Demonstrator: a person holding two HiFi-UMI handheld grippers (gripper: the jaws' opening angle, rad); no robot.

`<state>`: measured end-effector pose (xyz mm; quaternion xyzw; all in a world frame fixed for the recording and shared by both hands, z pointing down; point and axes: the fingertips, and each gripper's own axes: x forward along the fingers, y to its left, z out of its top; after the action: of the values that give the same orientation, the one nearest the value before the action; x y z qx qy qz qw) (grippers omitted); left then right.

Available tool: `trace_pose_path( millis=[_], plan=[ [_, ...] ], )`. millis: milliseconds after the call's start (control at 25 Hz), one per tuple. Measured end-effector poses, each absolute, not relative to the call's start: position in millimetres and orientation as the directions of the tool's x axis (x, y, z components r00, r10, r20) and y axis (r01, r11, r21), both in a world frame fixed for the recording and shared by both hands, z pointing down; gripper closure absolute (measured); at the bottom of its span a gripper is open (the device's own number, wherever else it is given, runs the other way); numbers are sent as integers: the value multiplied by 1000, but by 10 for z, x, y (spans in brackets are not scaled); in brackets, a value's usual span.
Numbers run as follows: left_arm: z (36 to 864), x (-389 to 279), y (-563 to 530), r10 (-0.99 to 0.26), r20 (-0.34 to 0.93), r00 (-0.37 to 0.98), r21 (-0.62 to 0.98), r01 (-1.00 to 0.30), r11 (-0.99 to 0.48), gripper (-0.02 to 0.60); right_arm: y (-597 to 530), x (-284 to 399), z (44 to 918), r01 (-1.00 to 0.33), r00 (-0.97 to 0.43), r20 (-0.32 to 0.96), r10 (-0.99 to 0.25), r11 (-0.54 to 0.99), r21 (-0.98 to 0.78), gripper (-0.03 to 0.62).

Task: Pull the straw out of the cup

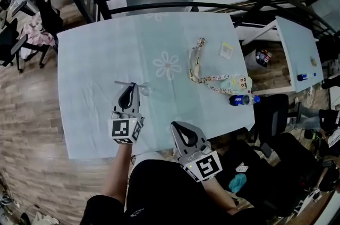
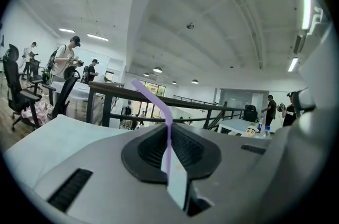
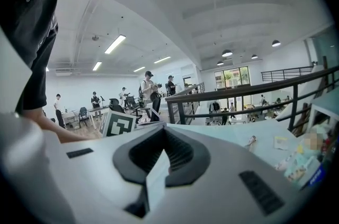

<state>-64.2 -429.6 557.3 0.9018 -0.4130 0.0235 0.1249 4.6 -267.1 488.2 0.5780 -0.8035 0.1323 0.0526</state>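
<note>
Pale lilac straw (image 2: 168,133) — set against a light mint-blue worktop (image 1: 95,59) printed with a white flower outline. Left hand-held gripper (image 1: 132,88) and right hand-held gripper (image 1: 176,127): grey, black pads, black-and-white marker squares.

Low in the centre of the frame, the hand-held gripper (image 2: 169,130) has its jaws pressed together on a purple straw (image 2: 153,98). The straw rises from between them and bends toward the upper left. A dark railing (image 2: 106,91) crosses behind, with people (image 2: 66,61) standing at far left.

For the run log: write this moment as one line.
left gripper: shut on purple straw | right gripper: shut, nothing between jaws
</note>
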Motion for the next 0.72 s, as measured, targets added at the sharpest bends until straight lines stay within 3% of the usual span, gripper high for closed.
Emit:
trace_pose_path(
  millis=[560,720],
  plan=[
    [4749,-639,-3464,-795,13,606,243,-773,-585,549,-2321,306,4509,-906,-419,124,-899,405,-127,588],
    [4483,-541,-3144,-786,-7,618,185,-772,-609,549,-2174,441,4381,-903,-424,92,-901,413,-119,588]
  ],
)
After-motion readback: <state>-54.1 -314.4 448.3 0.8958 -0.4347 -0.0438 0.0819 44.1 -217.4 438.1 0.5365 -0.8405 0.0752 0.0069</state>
